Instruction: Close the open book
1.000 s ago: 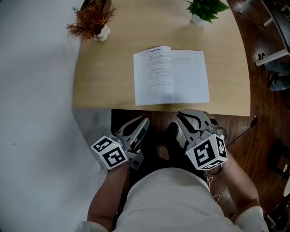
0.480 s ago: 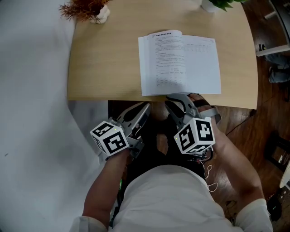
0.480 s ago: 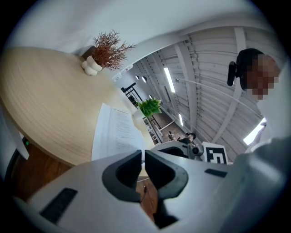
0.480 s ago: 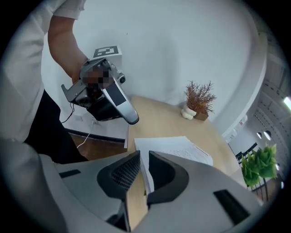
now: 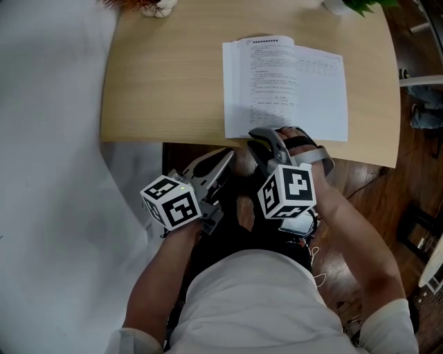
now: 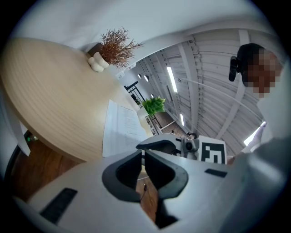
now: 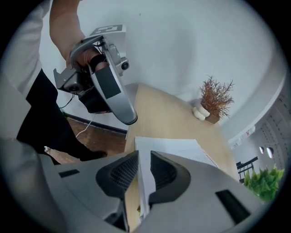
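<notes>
The open book (image 5: 284, 90) lies flat on the wooden table (image 5: 166, 83), its white printed pages up and its near edge close to the table's front edge. My right gripper (image 5: 257, 136) has its tips at that near edge, by the left page. In the right gripper view its jaws (image 7: 144, 154) stand a narrow gap apart, and the book (image 7: 173, 148) shows through the gap. My left gripper (image 5: 227, 157) hangs below the table's front edge, left of the right one, shut and holding nothing (image 6: 143, 154). The book (image 6: 120, 129) shows beyond it.
A dried brown plant in a pale pot (image 5: 154, 5) stands at the table's far left corner, and a green potted plant (image 5: 360, 5) at the far right. Wooden floor (image 5: 387, 200) lies to the right, and a white surface (image 5: 48, 173) to the left.
My right gripper has moved forward and left, from below the table edge up to the book's near edge. The left gripper has stayed by the table's front edge.
</notes>
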`<control>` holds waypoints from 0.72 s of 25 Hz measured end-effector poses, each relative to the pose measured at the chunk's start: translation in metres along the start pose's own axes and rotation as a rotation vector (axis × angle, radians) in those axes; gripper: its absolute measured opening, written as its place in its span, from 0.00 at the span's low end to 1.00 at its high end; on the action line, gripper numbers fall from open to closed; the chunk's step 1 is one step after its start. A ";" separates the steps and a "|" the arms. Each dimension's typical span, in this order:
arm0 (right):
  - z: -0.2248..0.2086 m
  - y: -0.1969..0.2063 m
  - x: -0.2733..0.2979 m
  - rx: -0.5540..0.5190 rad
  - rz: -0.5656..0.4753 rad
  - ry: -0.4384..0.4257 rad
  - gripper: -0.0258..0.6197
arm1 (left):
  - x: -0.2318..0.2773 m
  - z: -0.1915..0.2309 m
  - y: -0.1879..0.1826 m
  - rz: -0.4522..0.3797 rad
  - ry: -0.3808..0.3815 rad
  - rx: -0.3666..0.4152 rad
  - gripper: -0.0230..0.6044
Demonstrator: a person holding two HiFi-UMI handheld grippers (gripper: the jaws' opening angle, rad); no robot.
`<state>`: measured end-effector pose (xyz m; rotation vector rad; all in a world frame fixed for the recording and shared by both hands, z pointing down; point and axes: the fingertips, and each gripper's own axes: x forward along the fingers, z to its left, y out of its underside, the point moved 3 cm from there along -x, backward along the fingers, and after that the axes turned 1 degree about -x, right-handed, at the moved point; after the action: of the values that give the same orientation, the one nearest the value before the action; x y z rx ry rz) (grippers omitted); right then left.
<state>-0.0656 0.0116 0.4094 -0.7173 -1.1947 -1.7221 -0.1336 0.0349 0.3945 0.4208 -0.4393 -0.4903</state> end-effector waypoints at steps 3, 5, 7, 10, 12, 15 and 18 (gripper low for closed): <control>0.000 -0.001 0.010 -0.016 0.034 -0.003 0.13 | 0.001 0.002 0.001 0.009 0.005 -0.001 0.03; 0.000 0.000 0.014 -0.021 0.052 -0.003 0.13 | 0.001 0.002 0.002 0.012 0.009 -0.003 0.03; -0.001 0.001 0.016 -0.024 0.064 0.000 0.13 | 0.001 0.003 0.001 0.012 0.010 -0.006 0.03; -0.001 0.000 0.019 -0.026 0.069 -0.008 0.13 | 0.002 0.005 0.000 0.013 0.012 -0.012 0.03; 0.000 -0.002 0.020 -0.030 0.067 -0.017 0.13 | 0.002 0.006 0.000 0.014 0.014 -0.015 0.03; 0.002 -0.003 0.022 -0.035 0.072 -0.024 0.13 | 0.003 0.007 -0.001 0.016 0.015 -0.017 0.03; 0.003 -0.002 0.024 -0.033 0.085 -0.027 0.13 | 0.003 0.008 -0.002 0.016 0.014 -0.018 0.03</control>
<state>-0.0776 0.0064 0.4300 -0.8025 -1.1401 -1.6697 -0.1352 0.0293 0.4008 0.4026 -0.4238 -0.4758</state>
